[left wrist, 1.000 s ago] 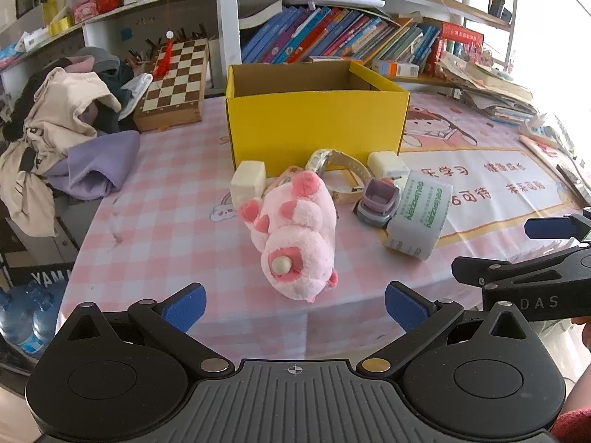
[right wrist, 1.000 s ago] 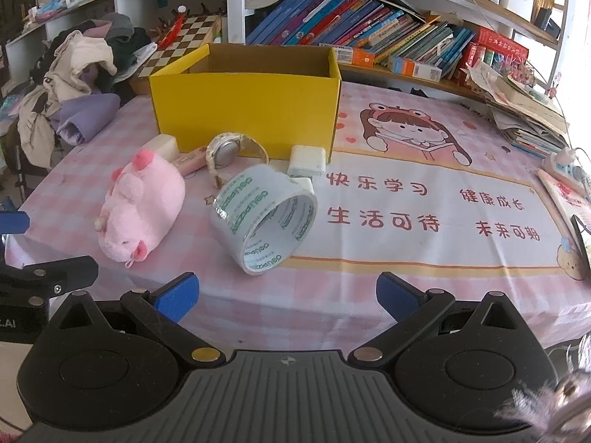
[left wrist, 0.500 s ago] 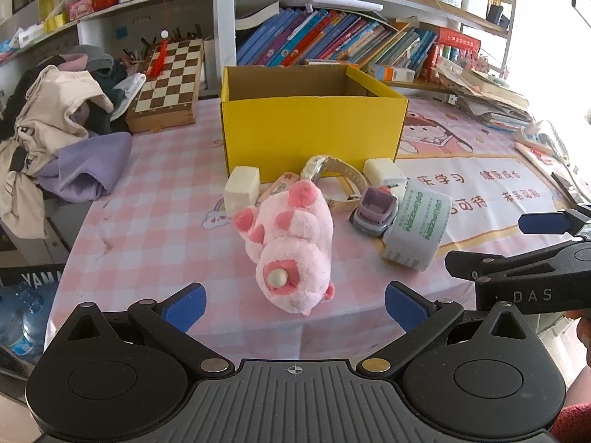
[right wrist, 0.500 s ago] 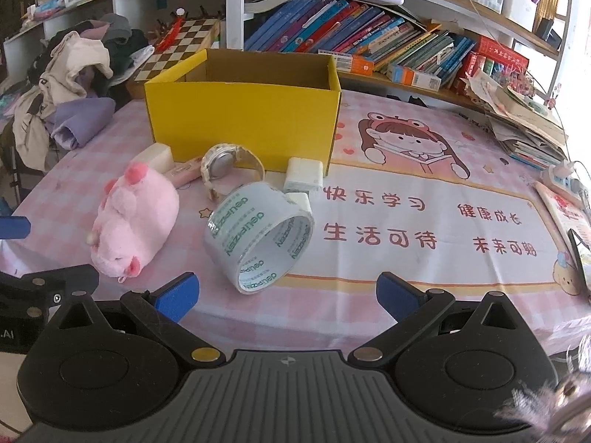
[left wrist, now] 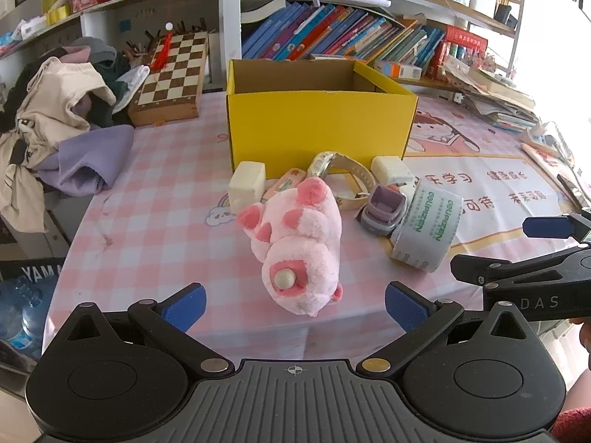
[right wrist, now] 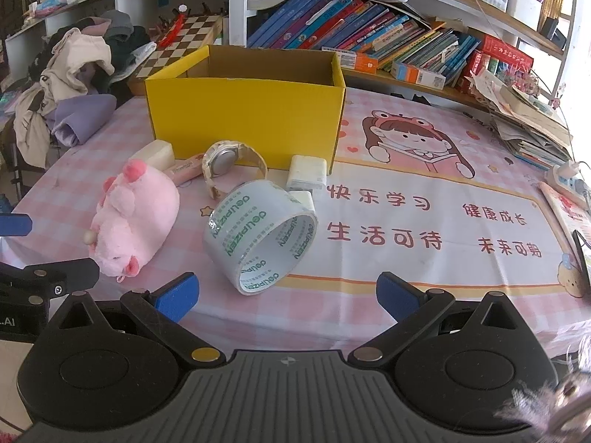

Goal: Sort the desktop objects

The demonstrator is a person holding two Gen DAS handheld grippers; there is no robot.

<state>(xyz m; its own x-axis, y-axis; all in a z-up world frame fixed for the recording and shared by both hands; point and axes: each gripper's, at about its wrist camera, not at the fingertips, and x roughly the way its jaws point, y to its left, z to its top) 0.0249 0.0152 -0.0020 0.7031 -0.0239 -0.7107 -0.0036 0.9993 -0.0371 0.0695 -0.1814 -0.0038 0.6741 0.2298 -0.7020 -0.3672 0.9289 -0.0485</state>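
A yellow box [left wrist: 319, 129] is seen open-topped at centre frame on the checked table [left wrist: 155, 214]. A pink plush pig [left wrist: 299, 247] is laid below it, a tape roll [right wrist: 258, 232] to its right. Both the left gripper [left wrist: 293, 306] and right gripper [right wrist: 288, 295] are held spread wide, empty, at the bottom of their frames.

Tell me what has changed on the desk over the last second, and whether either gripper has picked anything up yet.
Both cameras have drawn back slightly and tilted, so the scene sits a little lower in each view. The left gripper and right gripper remain open and empty. The pink plush pig, clear tape roll, cream wristwatch and yellow cardboard box lie where they were; nothing was grasped or released.
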